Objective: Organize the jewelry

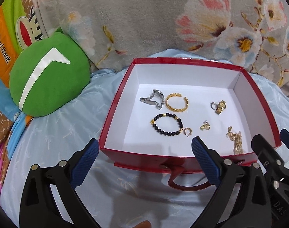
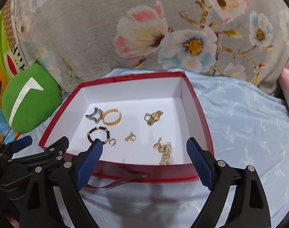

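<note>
Just beyond both gaping hand-held grippers [image 1: 145,151] [image 2: 144,151]: jewelry box [image 1: 190,156].

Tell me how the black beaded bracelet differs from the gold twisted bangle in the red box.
The black beaded bracelet is a closed loop of dark round beads with a few gold ones; the gold twisted bangle is all gold, with a gap in its ring. The bracelet lies nearer the box's front wall, the bangle behind it. Both lie flat on the white floor of the red box.
</note>
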Available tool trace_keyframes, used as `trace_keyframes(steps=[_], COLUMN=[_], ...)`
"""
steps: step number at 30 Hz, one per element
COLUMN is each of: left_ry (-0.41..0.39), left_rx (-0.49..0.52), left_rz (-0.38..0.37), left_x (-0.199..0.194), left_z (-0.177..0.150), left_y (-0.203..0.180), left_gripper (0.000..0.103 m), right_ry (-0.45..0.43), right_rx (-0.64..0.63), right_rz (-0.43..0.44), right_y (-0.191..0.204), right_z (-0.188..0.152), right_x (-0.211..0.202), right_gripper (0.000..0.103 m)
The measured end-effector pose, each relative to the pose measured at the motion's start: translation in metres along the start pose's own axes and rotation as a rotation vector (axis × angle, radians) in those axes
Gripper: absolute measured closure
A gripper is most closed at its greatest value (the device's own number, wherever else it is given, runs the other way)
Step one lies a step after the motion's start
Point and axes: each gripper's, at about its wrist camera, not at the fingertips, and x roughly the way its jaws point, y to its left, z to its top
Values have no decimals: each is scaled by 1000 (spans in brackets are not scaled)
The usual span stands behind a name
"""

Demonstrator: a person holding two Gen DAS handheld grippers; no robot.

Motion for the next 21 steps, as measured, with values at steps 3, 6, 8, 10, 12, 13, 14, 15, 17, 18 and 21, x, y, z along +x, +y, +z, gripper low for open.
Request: trace_keyframes(steps=[3, 6, 8, 10, 12, 13, 14, 15, 17, 18, 21], left_ry=[11, 9, 1, -8, -7, -6, -5, -5, -3, -2, -5], left_rx=[5, -4, 0, 8, 4, -1, -5, -8, -11, -11, -11], left_rz=[12, 8, 18, 28, 32, 32, 33, 34, 35, 35, 35], left_x=[7, 12, 11, 10, 10, 9, 9, 9, 9, 9, 8], left_z=[-4, -8, -8, -9, -9, -10, -10, -11, -11, -11, -11], left_y=[-3, -3, -4, -6, -6, -6, -5, -5, -5, -5, -5], left_gripper=[8, 8, 8, 7, 7, 7, 7, 7, 7, 7, 7], right_ry=[16, 27, 26, 21, 21, 23, 26, 29, 33, 35, 32], right_rx=[10, 13, 21, 14, 11, 11, 10, 10, 8, 8, 8], right_rz=[2, 1, 7, -3, 0, 1, 2, 3, 4, 4, 3], right_y=[-3, -5, -7, -7, -7, -8, -8, -8, -8, -8, -8], right_z=[-6, -9, -11, -12, -12, -11, -11, -11, -11, -11, -11], right_x=[8, 15, 18, 18, 18, 18, 19, 19, 19, 19, 19], right_gripper=[16, 16, 16, 16, 16, 15, 15, 16, 15, 15, 15])
